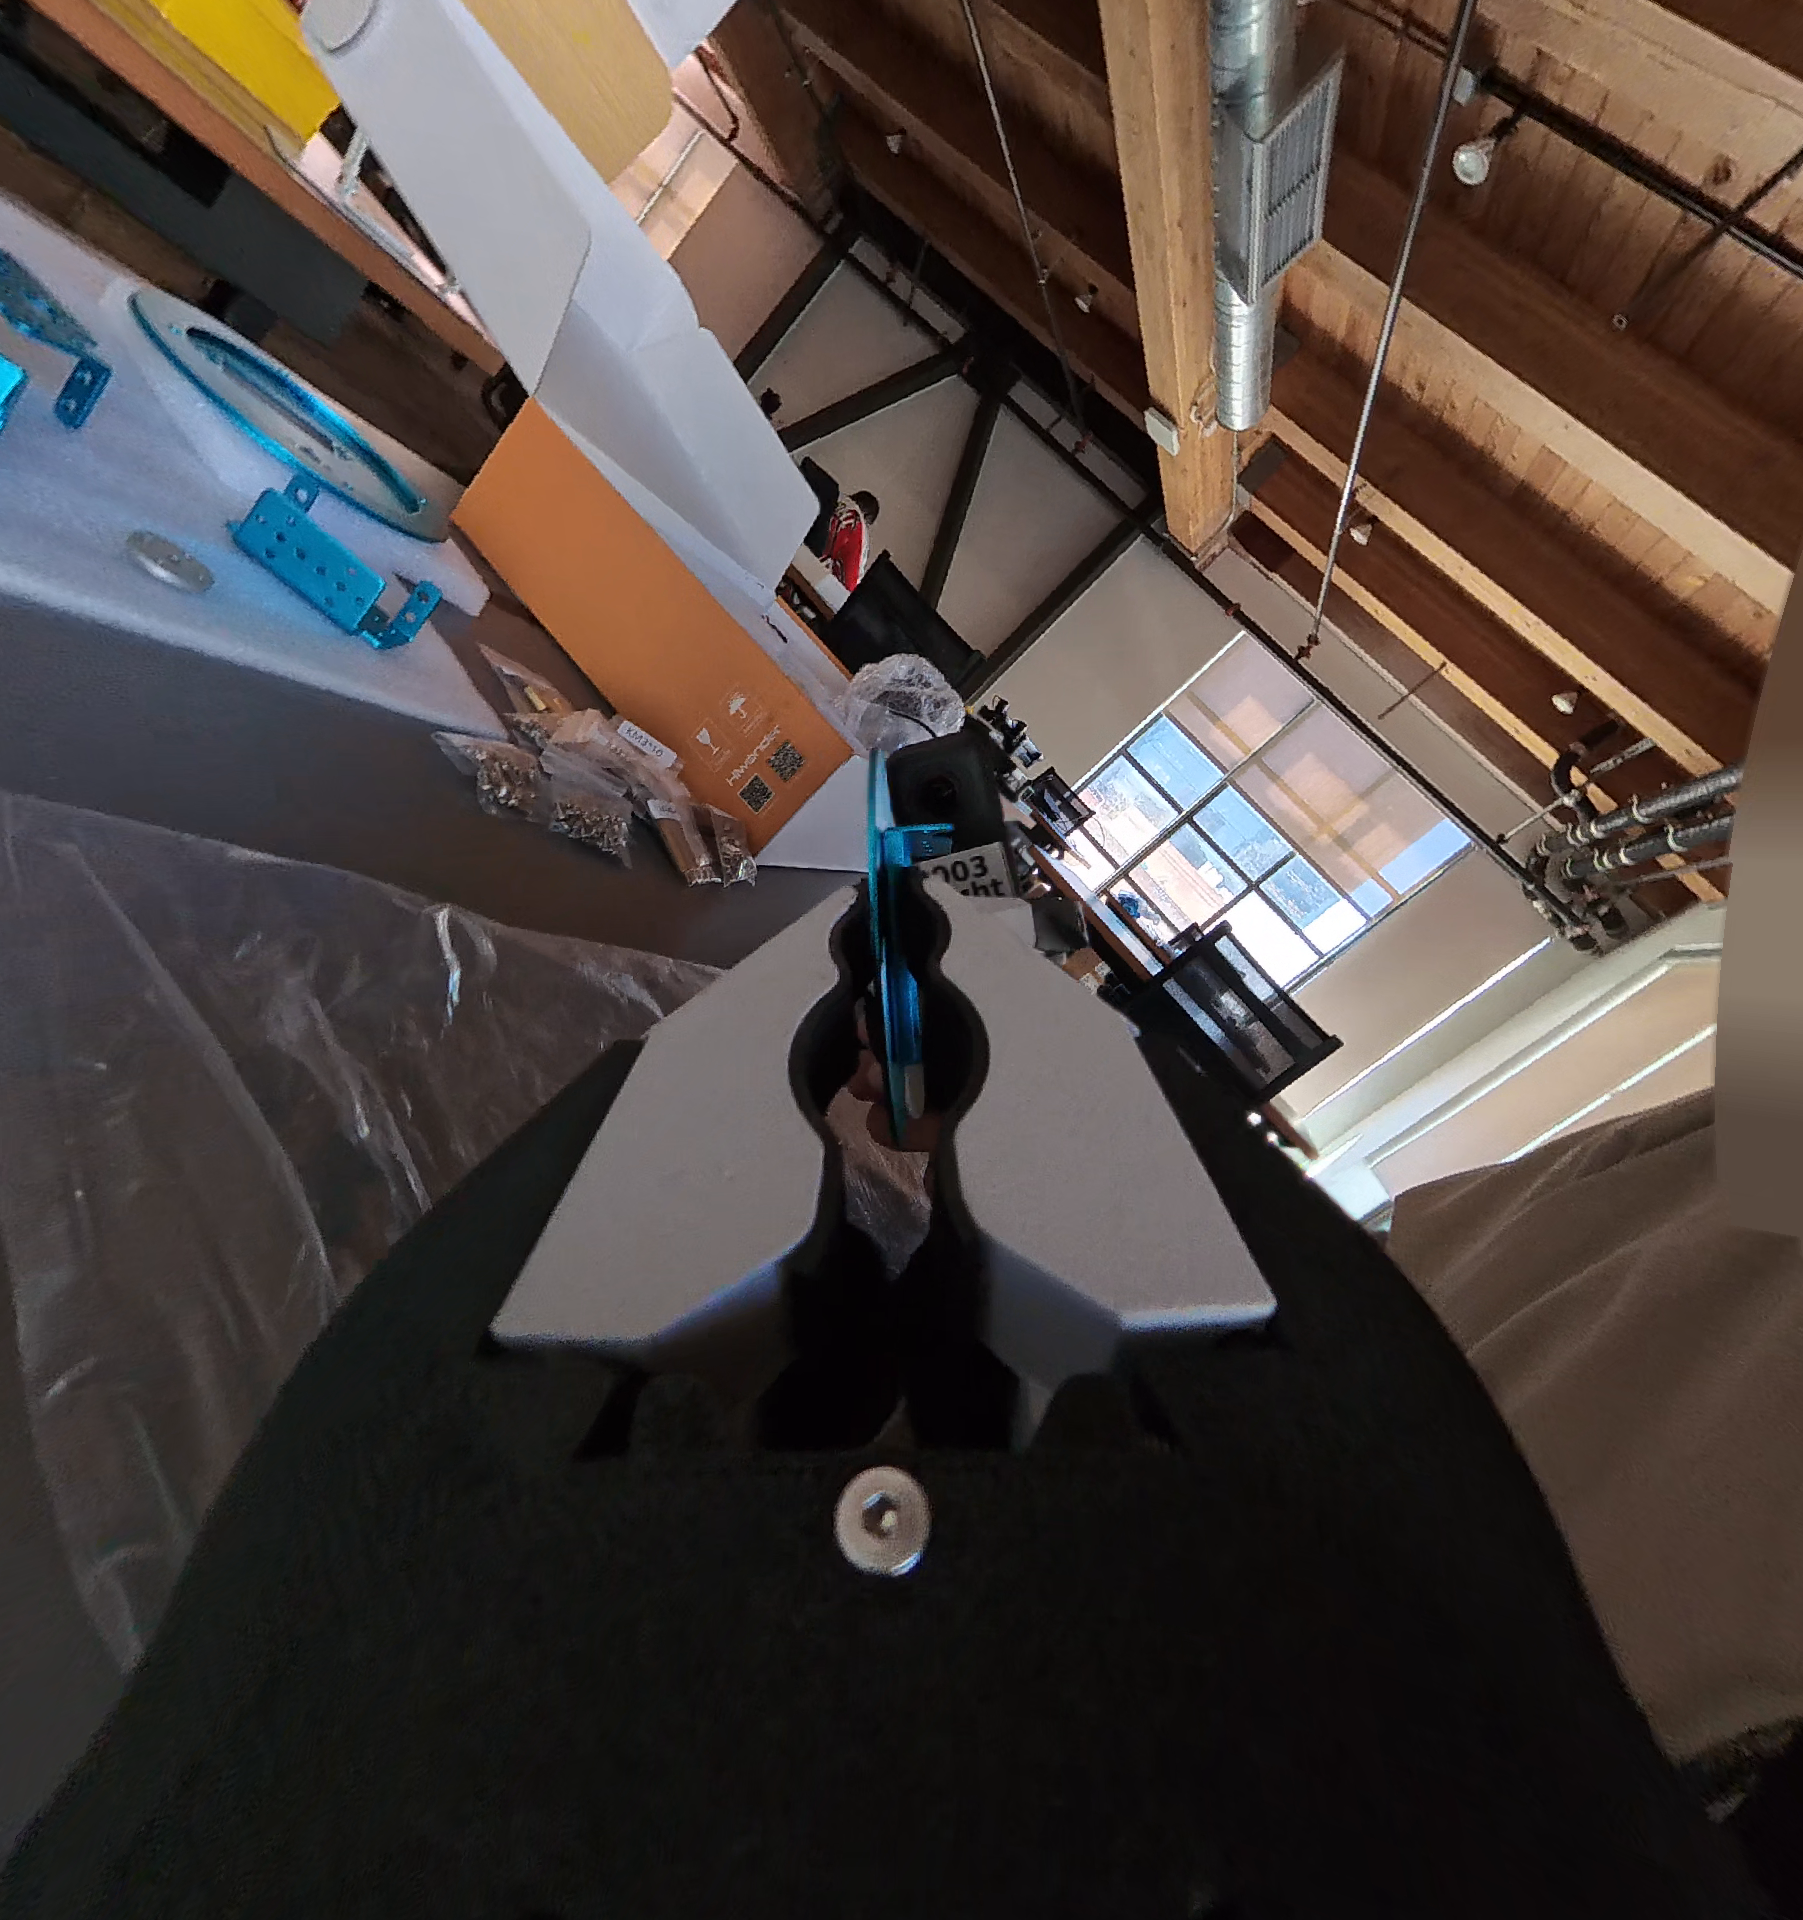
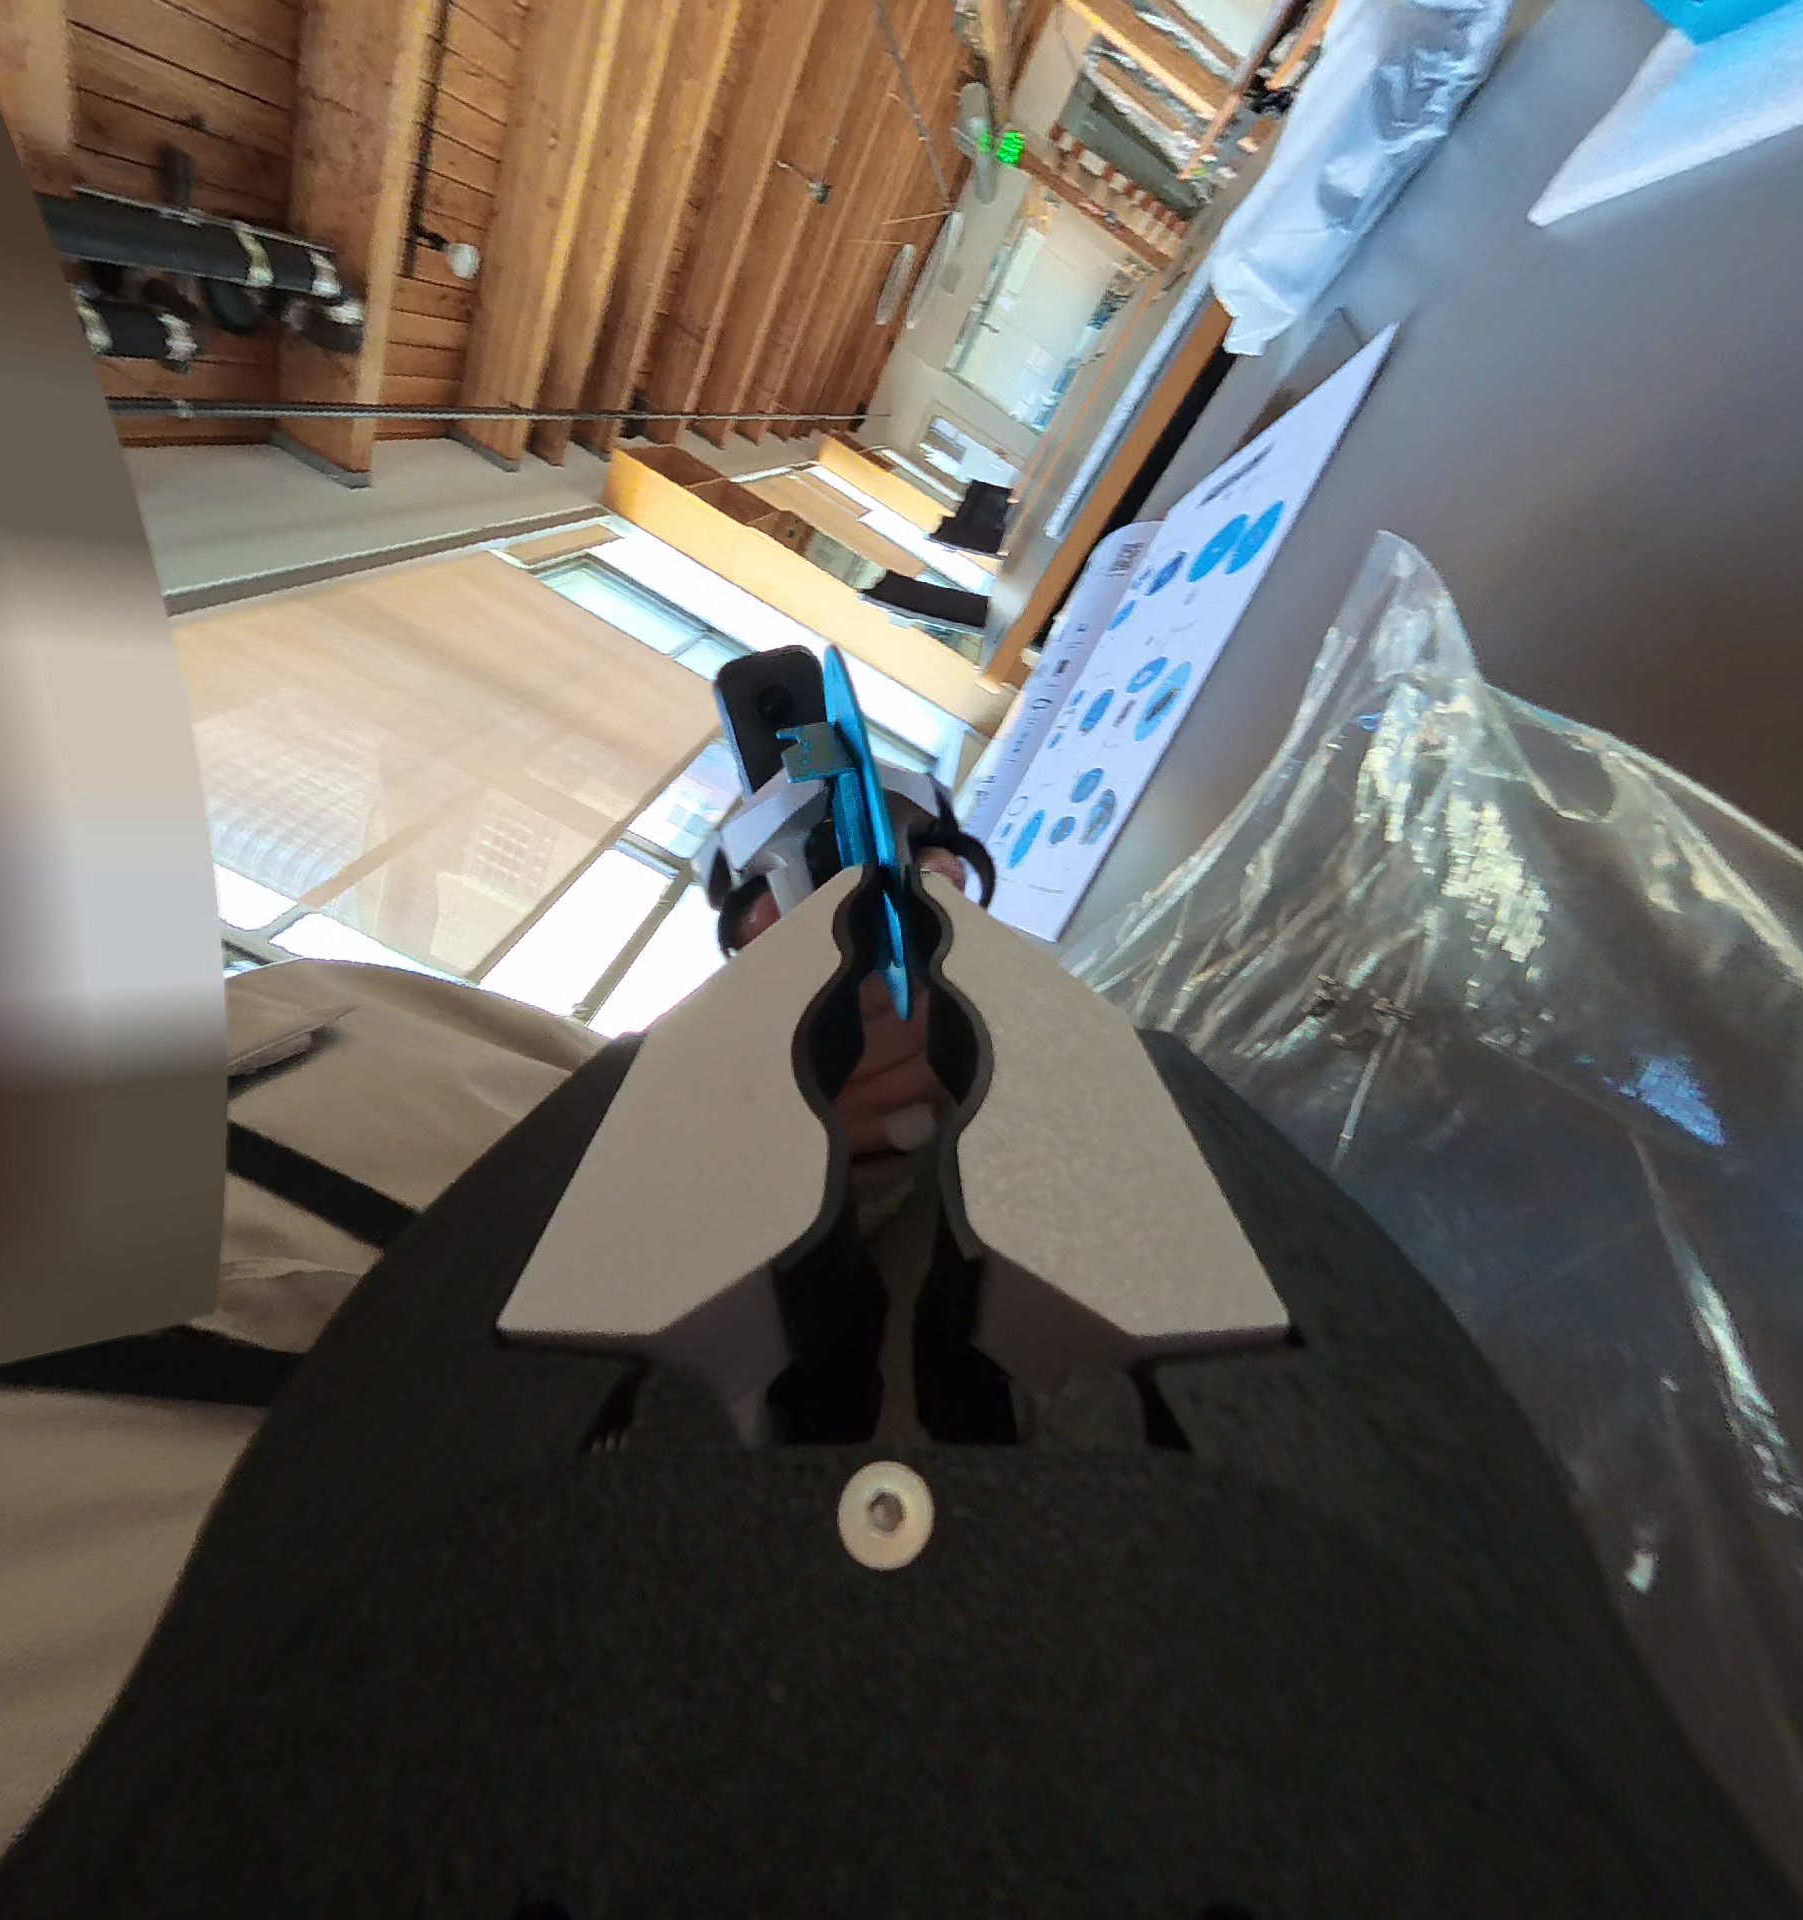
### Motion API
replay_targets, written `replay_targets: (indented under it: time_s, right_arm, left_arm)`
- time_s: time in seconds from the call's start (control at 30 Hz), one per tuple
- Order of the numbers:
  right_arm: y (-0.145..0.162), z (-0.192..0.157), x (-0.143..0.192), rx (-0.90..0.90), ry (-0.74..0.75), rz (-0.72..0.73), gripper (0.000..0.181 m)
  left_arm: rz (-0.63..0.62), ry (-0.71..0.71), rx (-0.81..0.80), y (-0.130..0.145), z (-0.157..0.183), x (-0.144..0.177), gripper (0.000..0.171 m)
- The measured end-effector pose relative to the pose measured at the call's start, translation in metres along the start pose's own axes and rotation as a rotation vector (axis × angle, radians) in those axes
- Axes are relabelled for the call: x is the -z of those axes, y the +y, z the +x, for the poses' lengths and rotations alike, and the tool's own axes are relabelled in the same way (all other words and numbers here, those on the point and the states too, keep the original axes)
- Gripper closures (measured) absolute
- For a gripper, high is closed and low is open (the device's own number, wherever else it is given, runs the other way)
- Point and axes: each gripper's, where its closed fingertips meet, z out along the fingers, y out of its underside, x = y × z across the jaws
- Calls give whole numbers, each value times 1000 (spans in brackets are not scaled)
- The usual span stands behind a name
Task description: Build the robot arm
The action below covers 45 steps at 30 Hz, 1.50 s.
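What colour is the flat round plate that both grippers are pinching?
Bright metallic blue. The round plate shows best in the right wrist view, edge-on between the fingers.

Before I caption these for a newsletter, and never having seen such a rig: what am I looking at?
A person holds two hand tools, each with a claw and a camera looking along its fingers. One picture per tool, both tilted toward the ceiling. The left claw and right claw both pinch one blue disc, seen edge-on, with a small bracket on it. On the table lie blue brackets, a ring, a washer, screw bags and an orange box. The right picture shows a clear bag and a printed sheet.
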Motion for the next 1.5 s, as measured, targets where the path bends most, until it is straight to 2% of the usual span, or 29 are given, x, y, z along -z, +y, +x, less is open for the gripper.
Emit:
replay_targets:
  time_s: [0.17,0.27,0.4,0.5,0.6,0.77,0.87,1.23,1.5]
  right_arm:
    - [0,-7,-2,13,-49,9,179]
    - [-7,-11,0,86,-48,39,173]
    - [-1,-2,-1,148,31,1,164]
    - [5,0,-3,106,38,-34,176]
    - [5,1,-1,61,30,-28,177]
    - [7,9,-1,51,68,-14,177]
    - [7,10,0,20,54,-8,178]
    - [9,14,-3,35,85,-16,177]
    - [11,13,-4,28,77,-29,177]
  left_arm:
    - [-3,29,-41,-4,7,1,169]
    - [1,38,14,-2,6,2,169]
    - [5,57,146,5,1,0,169]
    - [2,53,201,12,-3,-2,168]
    - [-2,38,208,14,-6,-3,168]
    - [5,-75,174,18,-16,-4,159]
    - [22,-93,187,18,-18,-3,162]
    - [23,-105,241,25,-21,-2,158]
    - [43,-92,275,26,-21,-1,165]
